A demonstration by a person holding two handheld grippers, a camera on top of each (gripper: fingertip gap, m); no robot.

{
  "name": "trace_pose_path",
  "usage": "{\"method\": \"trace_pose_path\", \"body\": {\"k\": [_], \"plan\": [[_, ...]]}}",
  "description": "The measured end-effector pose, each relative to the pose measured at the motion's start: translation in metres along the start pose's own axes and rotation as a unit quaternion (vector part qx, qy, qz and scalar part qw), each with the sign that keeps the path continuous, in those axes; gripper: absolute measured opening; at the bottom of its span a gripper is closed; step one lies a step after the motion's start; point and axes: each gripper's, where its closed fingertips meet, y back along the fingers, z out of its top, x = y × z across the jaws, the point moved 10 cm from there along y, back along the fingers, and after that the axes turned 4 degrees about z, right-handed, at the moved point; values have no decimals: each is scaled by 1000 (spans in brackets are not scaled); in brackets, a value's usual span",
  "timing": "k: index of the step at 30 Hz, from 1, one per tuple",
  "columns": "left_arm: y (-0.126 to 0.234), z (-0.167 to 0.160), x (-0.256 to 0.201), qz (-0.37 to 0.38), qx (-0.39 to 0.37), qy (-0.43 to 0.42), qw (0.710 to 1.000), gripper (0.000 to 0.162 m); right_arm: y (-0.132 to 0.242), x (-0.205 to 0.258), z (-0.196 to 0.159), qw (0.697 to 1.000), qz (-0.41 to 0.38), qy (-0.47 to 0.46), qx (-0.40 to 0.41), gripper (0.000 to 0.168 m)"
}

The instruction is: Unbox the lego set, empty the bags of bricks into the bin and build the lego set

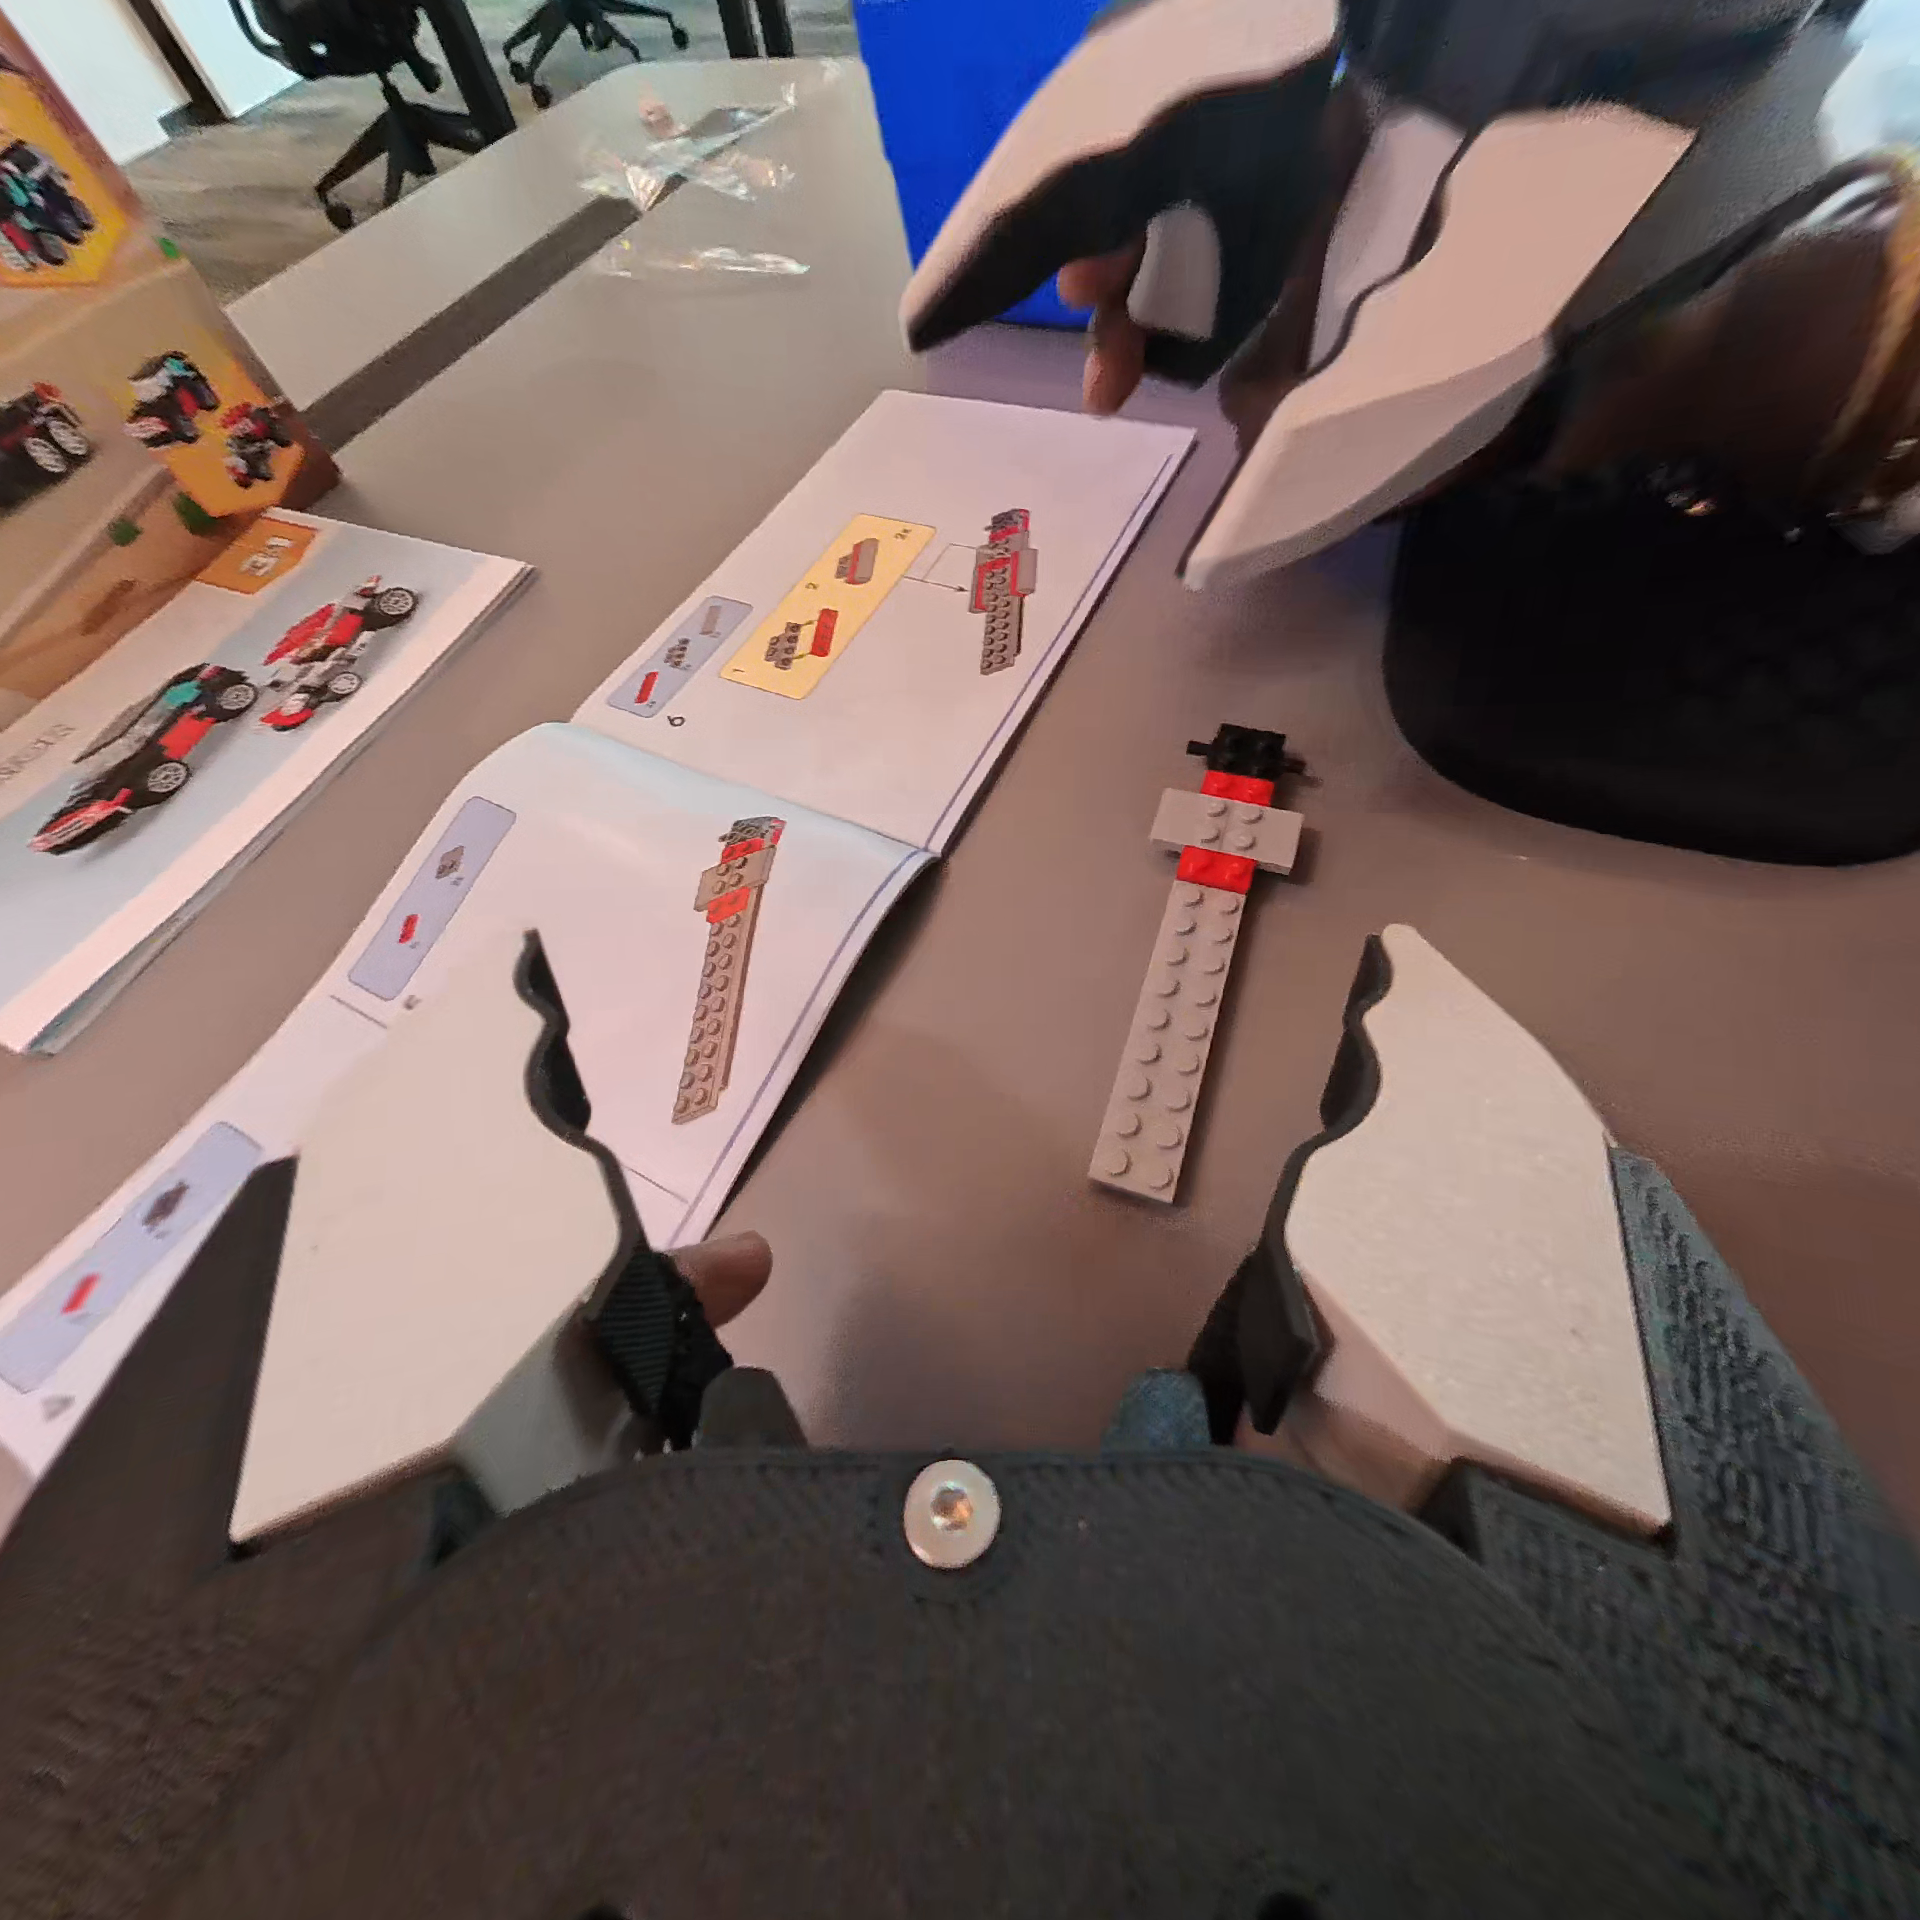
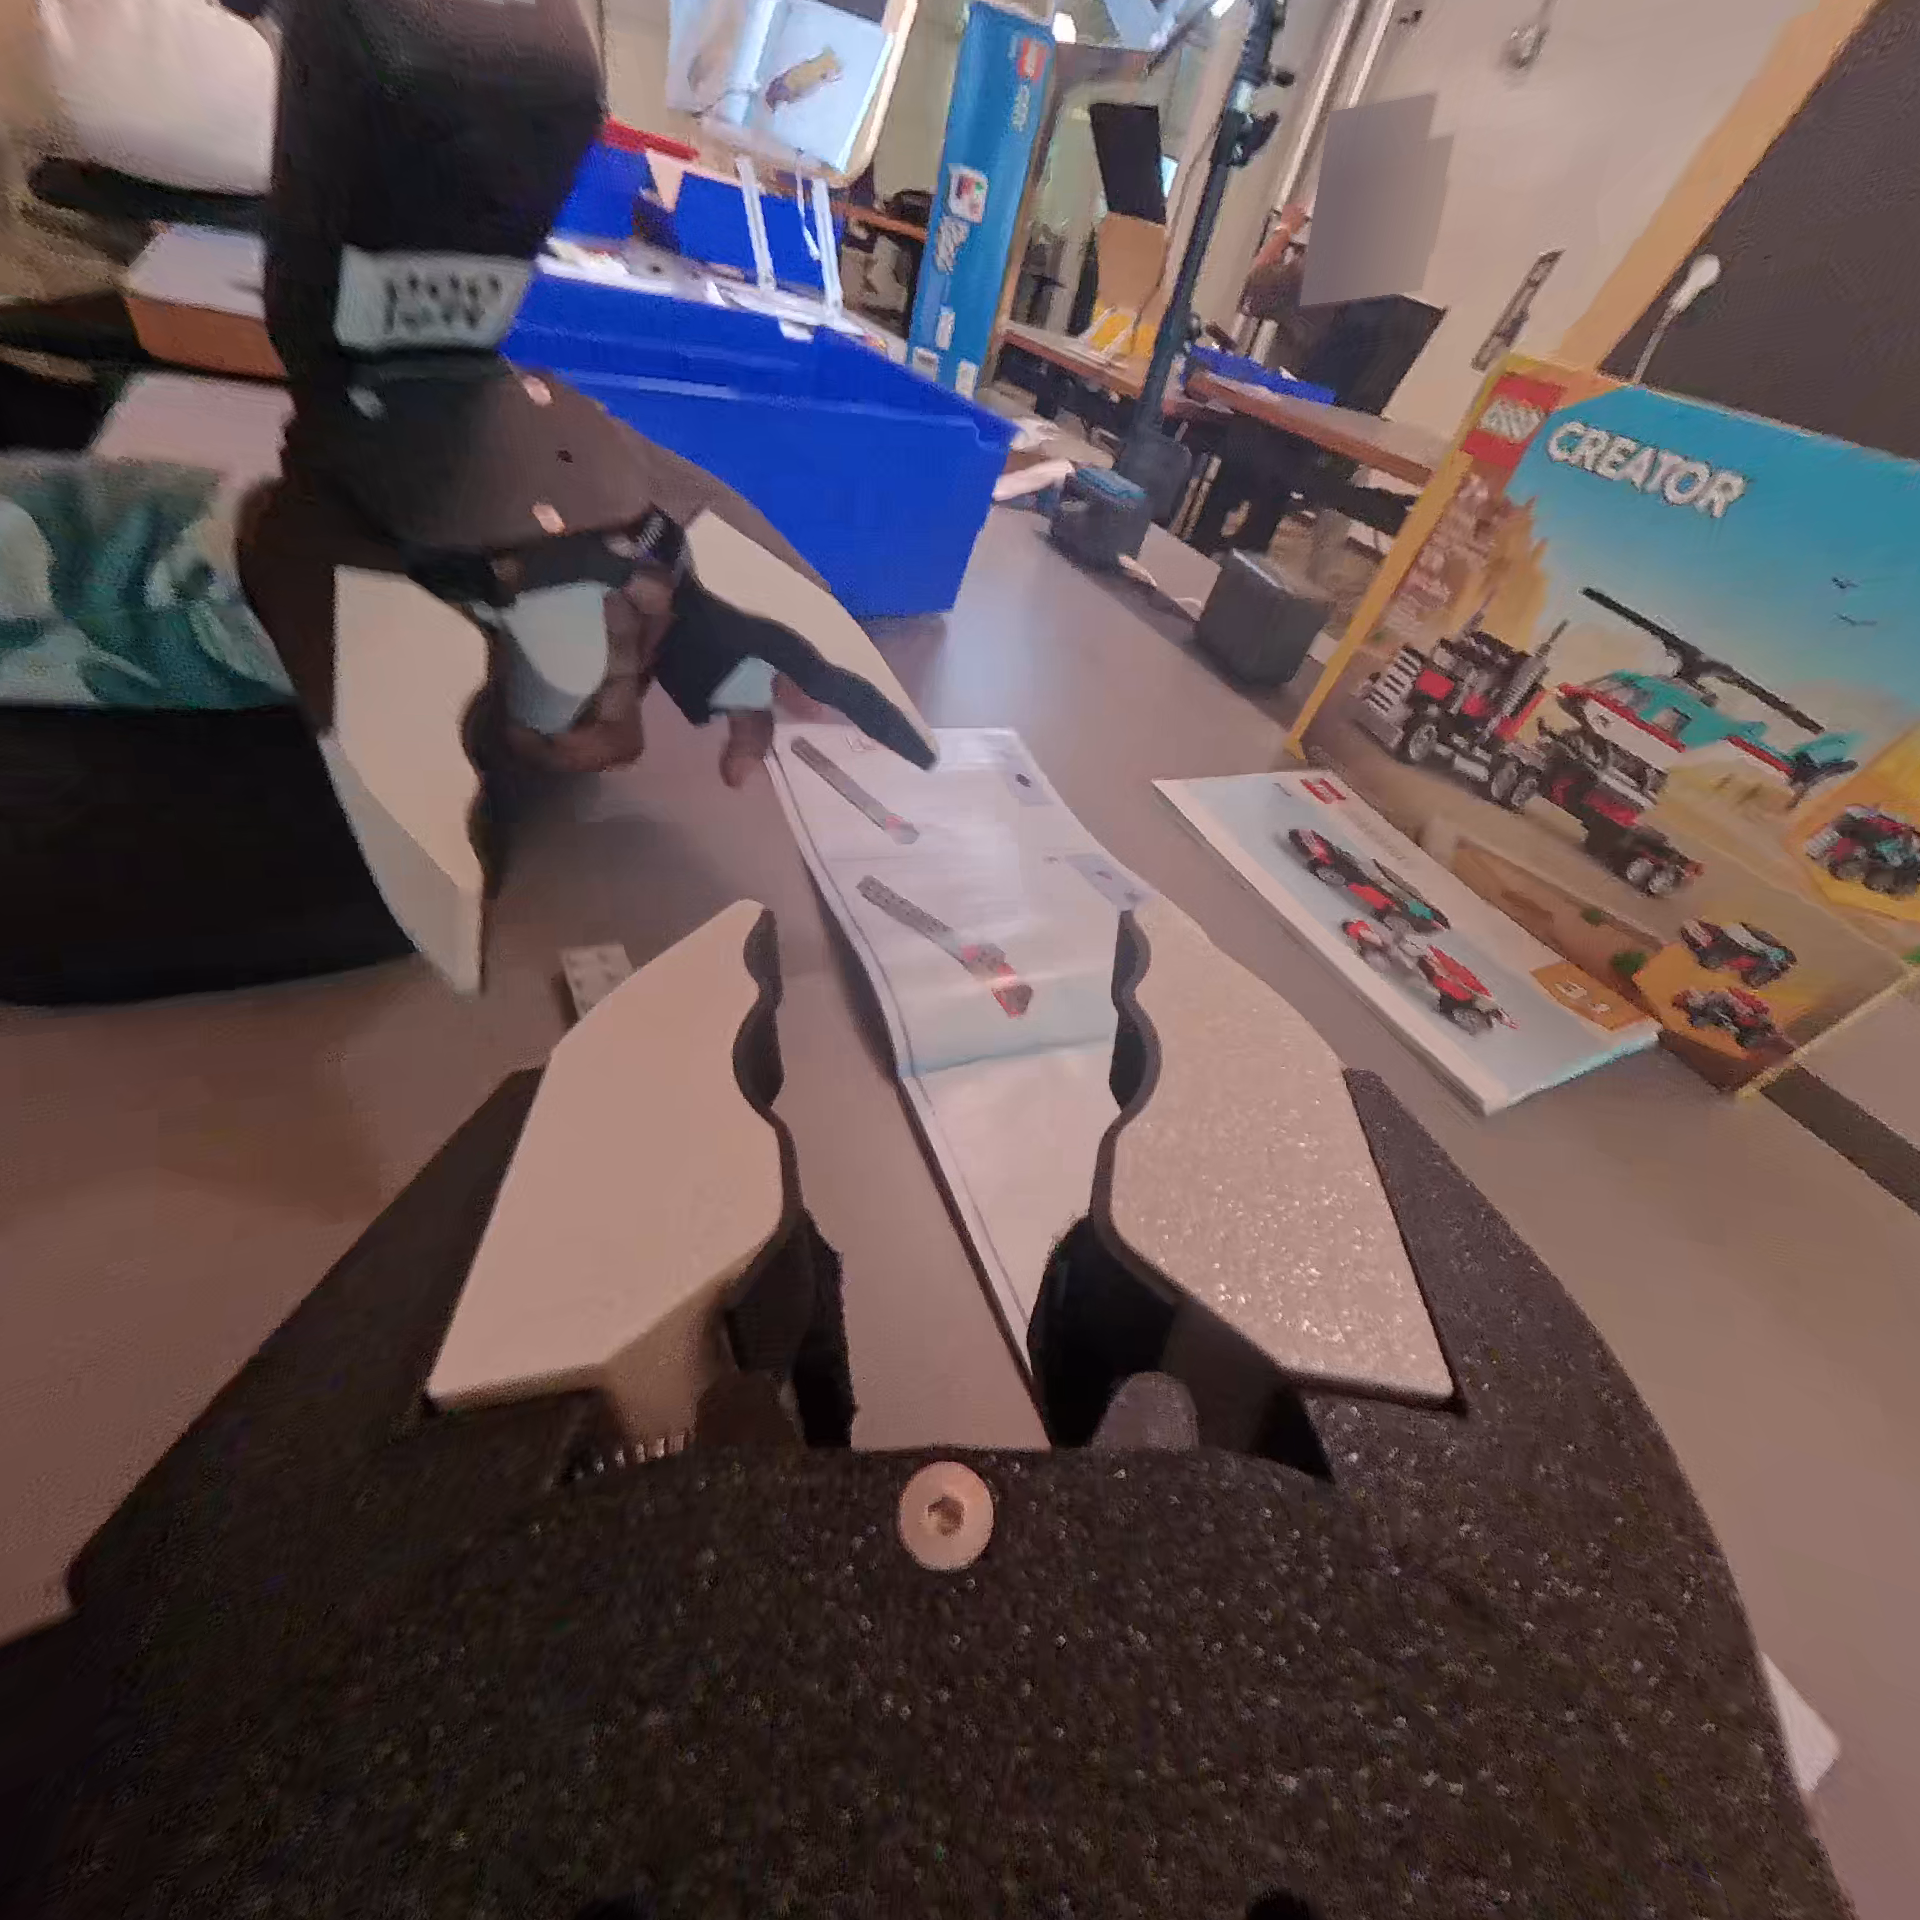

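Observation:
A partly built assembly (image 1: 1205,935), a long grey plate with red, grey and black bricks at its far end, lies on the grey table (image 1: 987,1143). My left gripper (image 1: 961,935) is open and empty just above the table, with the assembly's near end between its fingers. The open instruction booklet (image 1: 883,644) lies left of the assembly. My right gripper (image 1: 1055,447) hovers open and empty over the booklet's far corner. In the right wrist view my right gripper (image 2: 940,935) is open above the booklet (image 2: 966,831), and my left gripper (image 2: 691,862) is open beyond it.
The set's box (image 2: 1610,675) stands at the table's side with a second booklet (image 2: 1403,914) flat in front of it. A blue bin (image 2: 779,416) stands at the far side. A black container (image 1: 1662,675) sits close to the assembly. Empty clear bags (image 1: 686,156) lie far off.

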Motion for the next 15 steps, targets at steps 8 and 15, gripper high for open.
{"method": "trace_pose_path", "body": {"k": [8, 15], "plan": [[-4, 0, -3, 11, 3, -21, 1000, 125, 8, 4, -7, 998, -28, 47, 29, 61], [-7, 4, -10, 25, 8, -50, 998, 119, 10, 6, -3, 999, 3, 36, 26, 63]]}}
